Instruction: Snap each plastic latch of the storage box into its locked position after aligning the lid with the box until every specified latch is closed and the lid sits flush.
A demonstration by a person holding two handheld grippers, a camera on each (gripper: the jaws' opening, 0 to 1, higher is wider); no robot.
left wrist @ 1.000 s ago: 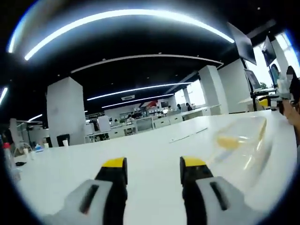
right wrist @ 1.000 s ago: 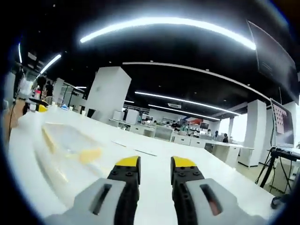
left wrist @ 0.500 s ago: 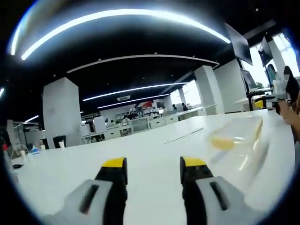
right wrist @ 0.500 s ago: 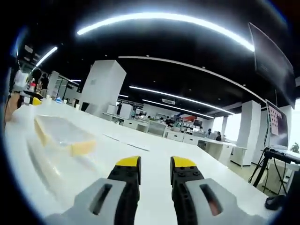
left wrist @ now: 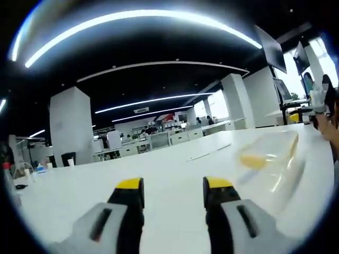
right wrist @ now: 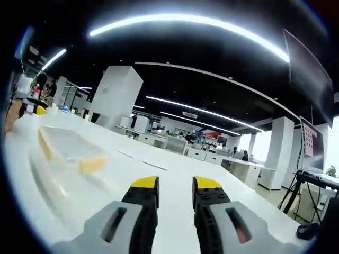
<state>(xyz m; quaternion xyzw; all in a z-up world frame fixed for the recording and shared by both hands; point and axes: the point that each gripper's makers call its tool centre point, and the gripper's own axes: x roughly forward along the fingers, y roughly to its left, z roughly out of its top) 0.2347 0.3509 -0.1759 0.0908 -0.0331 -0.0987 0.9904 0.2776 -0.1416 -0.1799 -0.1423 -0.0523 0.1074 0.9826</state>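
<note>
A clear plastic storage box (left wrist: 275,159) with yellow latches lies on the white table (left wrist: 169,169), to the right of my left gripper (left wrist: 174,185). That gripper is open, its yellow-tipped jaws holding nothing and standing apart from the box. In the right gripper view the same box (right wrist: 66,151) sits to the left, with a yellow latch (right wrist: 92,165) facing me. My right gripper (right wrist: 175,185) hovers low over the table beside it, jaws a little apart and empty. The box looks blurred, so its lid fit is unclear.
A long white table (right wrist: 212,180) stretches ahead into an open office with desks and pillars. A person's arm (left wrist: 328,129) shows at the far right edge of the left gripper view. Small bottles (left wrist: 8,174) stand at the far left.
Both views have shifted slightly with the hands. The box and both pairs of jaws keep the same stance.
</note>
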